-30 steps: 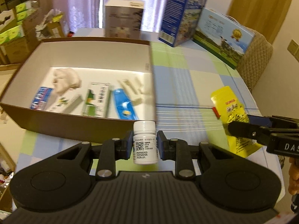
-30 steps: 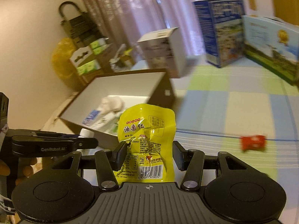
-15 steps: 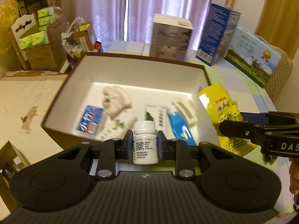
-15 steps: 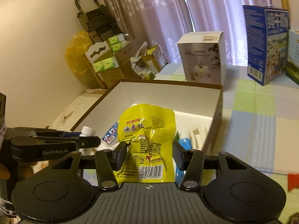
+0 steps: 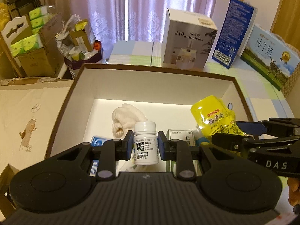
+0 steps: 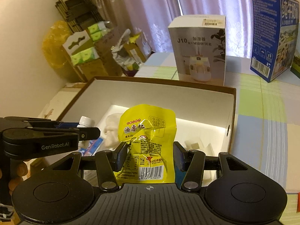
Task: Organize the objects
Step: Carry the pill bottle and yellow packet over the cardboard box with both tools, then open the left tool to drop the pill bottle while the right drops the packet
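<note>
Several things already lie inside the open box (image 5: 131, 86): a white sock (image 5: 127, 118), a blue packet (image 5: 98, 140) and some small cartons. Two more are not yet put down. The left gripper (image 5: 145, 146) is clenched on a white bottle (image 5: 145, 144), holding it upright above the near part of the box. The right gripper (image 6: 149, 157) grasps a yellow snack pouch (image 6: 148, 131) over the right side of the box. Both grippers point downward into the box, side by side.
</note>
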Demonstrator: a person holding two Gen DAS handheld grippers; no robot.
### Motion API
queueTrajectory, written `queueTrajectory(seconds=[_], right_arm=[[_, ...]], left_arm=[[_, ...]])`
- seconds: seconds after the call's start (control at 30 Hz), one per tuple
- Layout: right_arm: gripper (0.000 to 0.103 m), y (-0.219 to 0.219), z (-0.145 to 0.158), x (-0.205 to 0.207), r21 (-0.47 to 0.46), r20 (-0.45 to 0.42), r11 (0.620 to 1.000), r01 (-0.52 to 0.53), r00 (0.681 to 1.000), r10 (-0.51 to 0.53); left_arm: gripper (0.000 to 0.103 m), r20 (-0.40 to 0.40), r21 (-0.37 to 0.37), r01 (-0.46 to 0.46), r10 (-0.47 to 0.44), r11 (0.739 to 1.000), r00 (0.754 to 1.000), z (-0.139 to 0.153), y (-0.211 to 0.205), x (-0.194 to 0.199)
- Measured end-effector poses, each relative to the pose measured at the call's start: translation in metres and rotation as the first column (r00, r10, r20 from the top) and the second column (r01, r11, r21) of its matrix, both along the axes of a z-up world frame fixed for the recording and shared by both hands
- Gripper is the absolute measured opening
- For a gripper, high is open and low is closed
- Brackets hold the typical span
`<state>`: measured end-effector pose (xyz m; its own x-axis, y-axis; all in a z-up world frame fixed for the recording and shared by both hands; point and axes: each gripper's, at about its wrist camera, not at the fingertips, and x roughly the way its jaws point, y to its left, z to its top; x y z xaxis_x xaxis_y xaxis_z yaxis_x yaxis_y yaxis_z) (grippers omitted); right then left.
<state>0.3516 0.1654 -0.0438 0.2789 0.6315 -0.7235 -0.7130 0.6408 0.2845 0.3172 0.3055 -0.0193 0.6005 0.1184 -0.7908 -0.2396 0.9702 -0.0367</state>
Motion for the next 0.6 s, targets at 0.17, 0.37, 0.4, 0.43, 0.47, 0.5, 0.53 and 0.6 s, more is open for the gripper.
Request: queueTrajectory(seconds=[0.17,0.37,0.4,0.43,0.47,0.5,0.53,0.6], right_arm=[[0.049,0.009,-0.008,0.014,-0.02,-0.003,1.0,0.015,1.0,-0.015],[0.049,0.019,-0.014,0.025,-0.041,0.002,0.999,0.019,1.0,-0.019],[0.049,0.021,-0.015,0.026,-0.044,0.002,0.999,0.019,1.0,-0.019],[0.049,0.022,-0.016,0.028,-0.047,0.002,0.999,0.019,1.0,-0.019],[0.049,0.023,-0.017,0.029,-0.049,0.002,0.999,0.02,1.0,-0.02],[0.049,0.024,-0.017,0.03,-0.051,0.002,0.998,0.021,1.0,-0.021],[0.049,0.025,-0.018,0.031,-0.052,0.001,0.998,0.021,1.0,-0.021],[0.049,0.027,-0.019,0.033,-0.054,-0.002,0.998,0.021,1.0,-0.021]], left_arm=[[0.023,-0.036,0.007,0.026,-0.026,1.0,0.999,-0.015,0.006,0.03],[0.023,-0.078,0.011,0.047,-0.046,0.999,0.996,-0.033,0.012,0.058],[0.023,-0.083,0.01,0.049,-0.048,0.999,0.995,-0.036,0.013,0.061],[0.023,-0.089,0.009,0.051,-0.05,0.999,0.995,-0.038,0.014,0.065],[0.023,-0.093,0.009,0.051,-0.05,0.999,0.994,-0.041,0.015,0.068],[0.023,-0.095,0.008,0.055,-0.054,0.998,0.994,-0.043,0.017,0.071],[0.023,-0.096,0.007,0.058,-0.057,0.998,0.994,-0.044,0.018,0.075],[0.024,-0.091,0.012,0.057,-0.056,0.998,0.994,-0.046,0.019,0.078]])
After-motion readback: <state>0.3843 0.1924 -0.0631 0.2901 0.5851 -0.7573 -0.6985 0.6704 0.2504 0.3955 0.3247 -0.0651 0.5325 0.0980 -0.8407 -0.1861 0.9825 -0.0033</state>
